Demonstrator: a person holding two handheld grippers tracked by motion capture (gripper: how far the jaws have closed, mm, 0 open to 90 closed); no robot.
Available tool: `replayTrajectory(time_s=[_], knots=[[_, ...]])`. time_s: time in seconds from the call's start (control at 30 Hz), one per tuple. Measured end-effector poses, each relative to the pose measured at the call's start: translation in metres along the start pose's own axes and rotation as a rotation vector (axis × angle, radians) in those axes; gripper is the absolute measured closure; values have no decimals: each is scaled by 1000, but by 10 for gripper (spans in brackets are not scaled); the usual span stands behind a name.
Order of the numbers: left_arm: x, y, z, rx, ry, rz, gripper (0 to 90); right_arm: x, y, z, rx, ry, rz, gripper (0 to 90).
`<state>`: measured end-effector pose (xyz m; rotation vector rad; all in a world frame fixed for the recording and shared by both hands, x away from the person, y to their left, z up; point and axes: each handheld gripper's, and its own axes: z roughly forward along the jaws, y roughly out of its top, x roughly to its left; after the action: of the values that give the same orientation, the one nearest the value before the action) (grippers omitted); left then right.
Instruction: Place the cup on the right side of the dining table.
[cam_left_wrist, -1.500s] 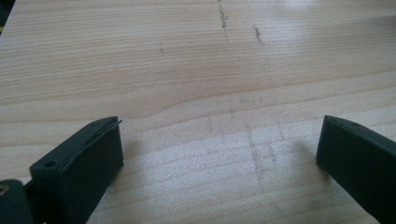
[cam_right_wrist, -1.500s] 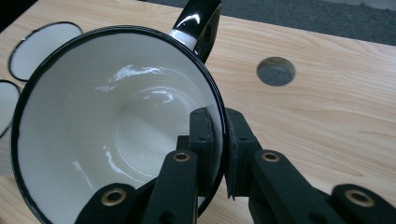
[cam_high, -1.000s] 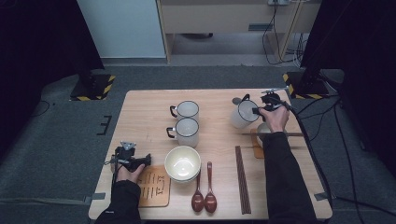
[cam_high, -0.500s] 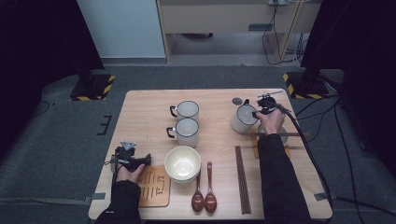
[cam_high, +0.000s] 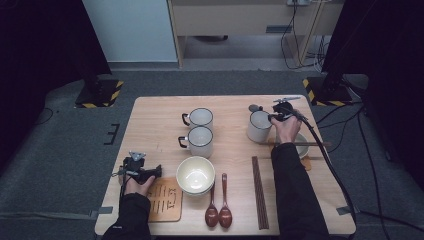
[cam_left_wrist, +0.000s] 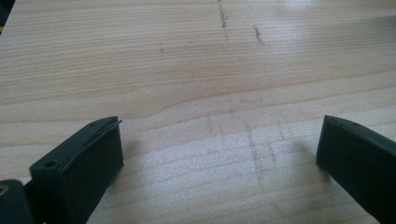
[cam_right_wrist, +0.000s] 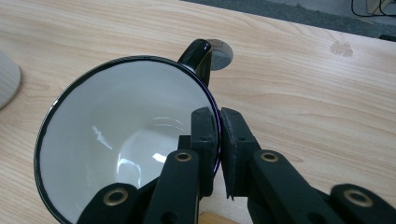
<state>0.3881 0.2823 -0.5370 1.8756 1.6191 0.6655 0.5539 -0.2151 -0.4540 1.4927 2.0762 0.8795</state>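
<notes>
A white enamel mug (cam_high: 259, 127) with a dark rim stands at the table's back right. My right gripper (cam_high: 272, 117) is shut on its rim. In the right gripper view, one jaw is inside the mug (cam_right_wrist: 121, 121) and the other outside, with the right gripper (cam_right_wrist: 218, 116) pinching the wall close to the black handle (cam_right_wrist: 196, 51). The mug is empty. My left gripper (cam_high: 157, 171) rests near the front left of the table, beside a wooden board (cam_high: 165, 200). In the left gripper view, the left gripper (cam_left_wrist: 219, 130) stands wide open over bare wood.
Two more white mugs (cam_high: 200, 118) (cam_high: 200, 141) stand mid-table, with a cream bowl (cam_high: 195, 175) in front of them. Two brown spoons (cam_high: 218, 205) and dark chopsticks (cam_high: 259, 190) lie near the front edge. Another bowl (cam_high: 302, 145), with a chopstick across it, sits by my right forearm.
The right gripper and the mug have shifted slightly toward the person, and the mug now sits more upright. The left gripper has stayed put.
</notes>
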Motion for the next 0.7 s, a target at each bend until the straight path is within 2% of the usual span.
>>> replayTrajectory(time_s=[0.07,0.2,0.27,0.33,0.5,0.57,0.7], knots=[[0,0,0,0,0,0,0,1,1,1,-4,3,2,845],[0,0,0,0,0,0,0,5,4,2,8,-15,-29,846],[0,0,0,0,0,0,0,4,5,-1,-13,-15,-22,831],[0,0,0,0,0,0,0,4,6,-5,-21,-12,-21,780],[0,0,0,0,0,0,0,2,8,-25,-67,30,-5,628],[0,0,0,0,0,0,0,2,7,-36,-75,62,-2,562],[0,0,0,0,1,0,0,0,3,-64,-118,82,-1,435]])
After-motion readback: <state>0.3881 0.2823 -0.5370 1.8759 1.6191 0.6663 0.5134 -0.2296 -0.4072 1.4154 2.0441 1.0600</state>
